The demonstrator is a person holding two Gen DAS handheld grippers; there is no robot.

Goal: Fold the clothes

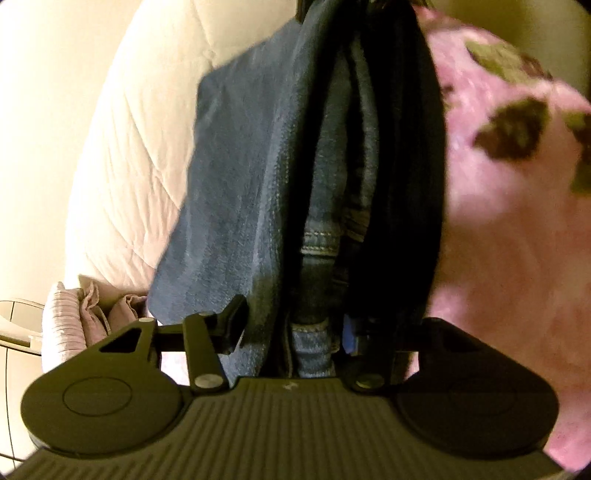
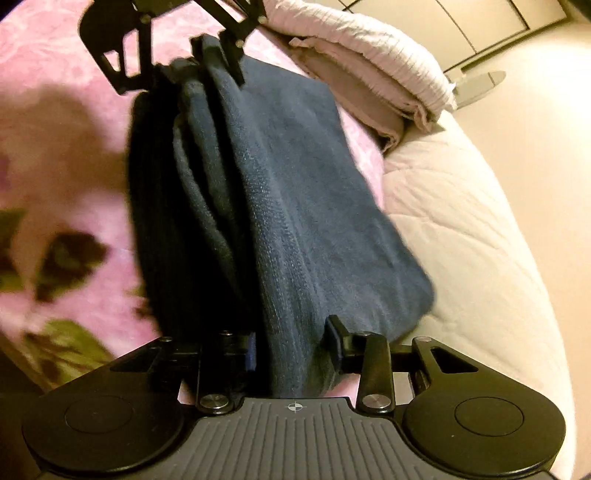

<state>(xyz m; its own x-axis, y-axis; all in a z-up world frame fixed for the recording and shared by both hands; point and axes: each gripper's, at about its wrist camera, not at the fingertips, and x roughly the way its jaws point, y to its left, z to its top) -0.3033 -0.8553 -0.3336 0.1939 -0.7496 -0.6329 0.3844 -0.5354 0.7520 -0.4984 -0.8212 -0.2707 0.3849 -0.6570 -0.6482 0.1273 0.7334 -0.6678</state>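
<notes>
Folded jeans (image 1: 258,177) hang betw. both tools, left tool (image 1: 291,332) & right tool (image 2: 291,343) each clamping an end.

Warm yellowish indoor light over everything, kinda dim. Pink bedspread (image 2: 48,122) with dark and green flower blotches, blurry in both wrist views. Just beside it a white quilted comforter (image 2: 461,229) with diamond stitching, bulging over the bed edge. On the far end, 2 pale crinkly pillows (image 2: 373,70) stacked, touching the comforter. Past those, a cream wall (image 2: 535,122) and what looks like cream cabinet panels (image 2: 472,22) with dark seams. Small grey shelf-like thing (image 2: 480,83) near the pillows, can't tell what exactly.
</notes>
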